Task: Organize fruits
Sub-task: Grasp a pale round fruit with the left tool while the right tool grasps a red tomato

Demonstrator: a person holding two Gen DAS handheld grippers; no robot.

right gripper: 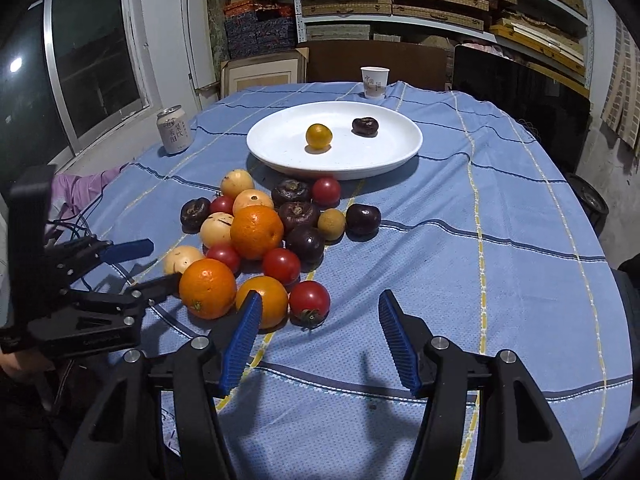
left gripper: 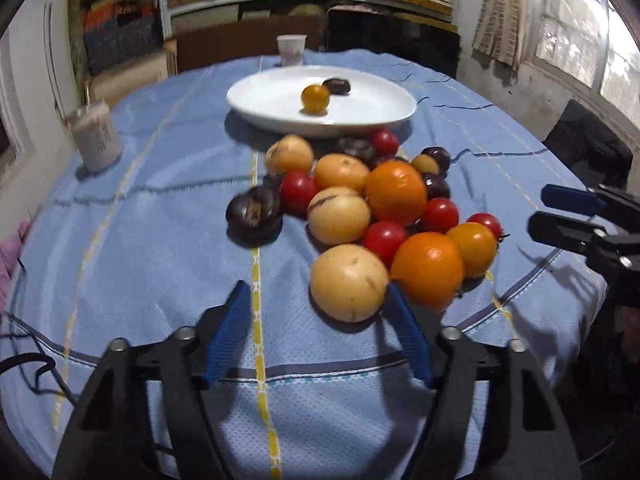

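Note:
A white plate [left gripper: 248, 100] [right gripper: 272, 152] at the far middle of the table holds a small yellow fruit [left gripper: 315, 98] and a dark one [left gripper: 337, 86]. In front of it lies a pile of oranges [right gripper: 256, 232], red tomatoes [left gripper: 384, 236], pale yellow fruits and dark purple fruits [left gripper: 254, 214]. My left gripper [left gripper: 318, 292] [right gripper: 160, 264] is open around the nearest pale yellow fruit [left gripper: 348, 282]; the fruit sits against the right finger, apart from the left pad. My right gripper [right gripper: 320, 296] [left gripper: 538, 208] is open at the pile's near right, a red tomato [right gripper: 310, 300] just beyond its tips.
A drink can [right gripper: 173, 130] stands at the left of the blue checked tablecloth [right gripper: 460, 240], and a paper cup [right gripper: 375, 82] behind the plate. Pink cloth [right gripper: 86, 186] and cables lie at the left table edge. Stacked shelves fill the back wall.

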